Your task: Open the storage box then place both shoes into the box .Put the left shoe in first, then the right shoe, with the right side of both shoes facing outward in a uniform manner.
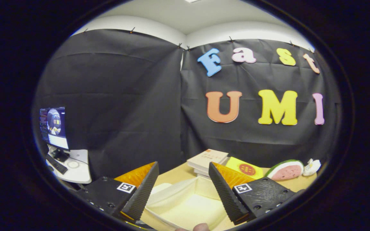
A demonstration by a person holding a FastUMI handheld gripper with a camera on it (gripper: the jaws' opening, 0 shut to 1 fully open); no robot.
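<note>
Storage box (188, 205), cream-coloured and open at the top, sits on the tan wooden bench (172, 173) directly below and between the two fingers, its inside bare. Beyond it, at about twelve o'clock, lies a stack of pale books (207, 160); at one o'clock a yellow packet with a red round mark (244, 167); at two o'clock a toy watermelon slice (285, 170) with a small white figure (312, 166) just beside it. Black cloth walls the booth behind them. Off at nine o'clock a white desk (75, 170) carries a monitor (54, 127) and keyboard (56, 164). The hand-held gripper (183, 189) is spread wide, fingers apart, holding and touching nothing. A fingertip (201, 227) shows at six o'clock.
</note>
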